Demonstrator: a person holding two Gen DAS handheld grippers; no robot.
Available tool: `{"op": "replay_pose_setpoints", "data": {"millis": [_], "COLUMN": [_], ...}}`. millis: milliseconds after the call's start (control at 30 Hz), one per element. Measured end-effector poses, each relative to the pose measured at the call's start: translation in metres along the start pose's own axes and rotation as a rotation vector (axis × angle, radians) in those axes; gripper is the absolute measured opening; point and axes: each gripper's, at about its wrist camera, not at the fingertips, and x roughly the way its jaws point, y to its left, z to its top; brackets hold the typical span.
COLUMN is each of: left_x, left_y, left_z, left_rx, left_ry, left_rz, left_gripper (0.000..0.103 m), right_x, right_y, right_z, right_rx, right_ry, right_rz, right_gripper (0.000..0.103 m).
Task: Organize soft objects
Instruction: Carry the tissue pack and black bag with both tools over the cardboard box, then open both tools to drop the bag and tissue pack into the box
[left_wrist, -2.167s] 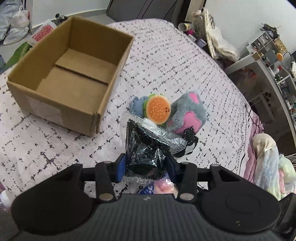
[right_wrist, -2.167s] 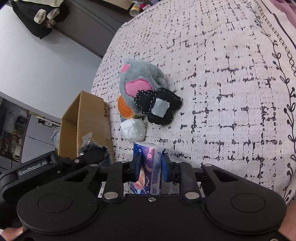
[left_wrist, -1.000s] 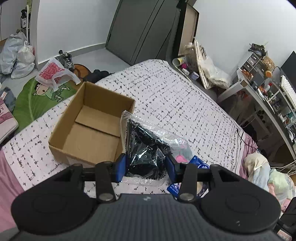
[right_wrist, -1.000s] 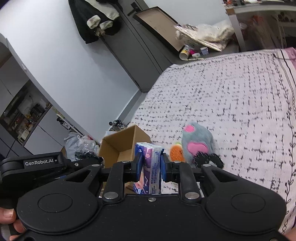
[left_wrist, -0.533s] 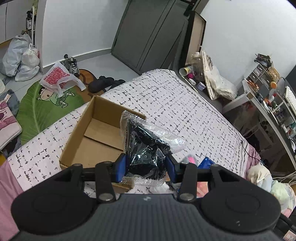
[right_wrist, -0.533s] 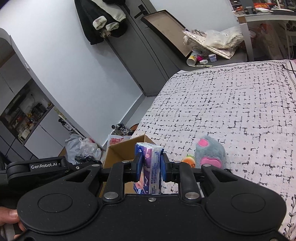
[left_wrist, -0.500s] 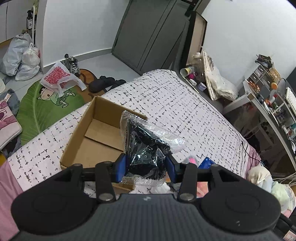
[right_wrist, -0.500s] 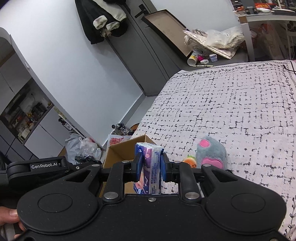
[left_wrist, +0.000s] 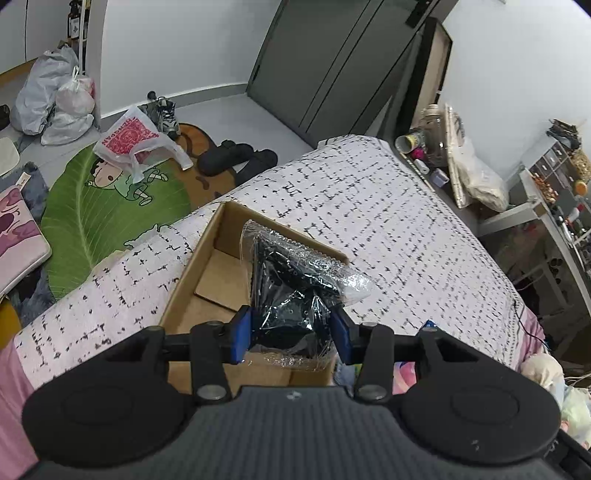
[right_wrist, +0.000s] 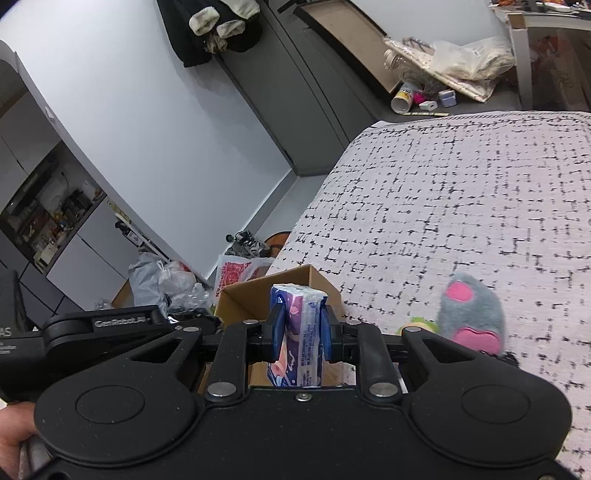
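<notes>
Left tool (left_wrist: 291, 332) pinches a clear plastic bag of black fabric (left_wrist: 291, 291) between its blue pads, pads pressed into the bag's lower sides; bag sticks up and forward, crinkled sealed edge on top. In the left wrist view the bag sits in front of the open cardboard box (left_wrist: 207, 266), which rests on the bed (left_wrist: 388, 229) near its edge; from this angle I can't tell whether the bag is above the box interior or just short of it. Box interior shows only bare flaps. Right tool (right_wrist: 299, 332) clamps a blue-purple tissue pack (right_wrist: 297, 332) upright, pads squeezing its two long sides. In the right wrist view the pack lines up with the box's (right_wrist: 280, 284) near corner. Grey plush with pink patches (right_wrist: 471, 314) lies on the bedspread right of the box, with an orange-green toy (right_wrist: 415, 325) just beside it, partly hidden by the tool body. Left tool's arm (right_wrist: 103, 332) is visible at left, with part of a hand (right_wrist: 14, 435) at the frame's bottom left.
</notes>
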Motion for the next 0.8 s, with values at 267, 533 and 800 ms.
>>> {"op": "replay_pose_setpoints", "data": {"millis": [267,533,800], "left_x": [0.040,0.059,0.046], "left_y": [0.011,0.020,0.028], "left_z": [0.013,0.019,0.018], "left_rx": [-0.027,-0.043,-0.048], "left_ry": [0.032,0.013,-0.017], "left_rz": [0.033,0.090,0.080], "left_gripper": [0.046,0.061,0.062], "right_x": [0.035,0.063,0.079], "right_y": [0.008,0.004,0.009], "right_z": [0.006,0.008,0.008], "right_rx": [0.001,0.024,0.022], "right_ry": [0.029,0.066,0.092], "right_rz": [0.002,0.002,0.011], "right_gripper": [0.020,0.020,0.020]}}
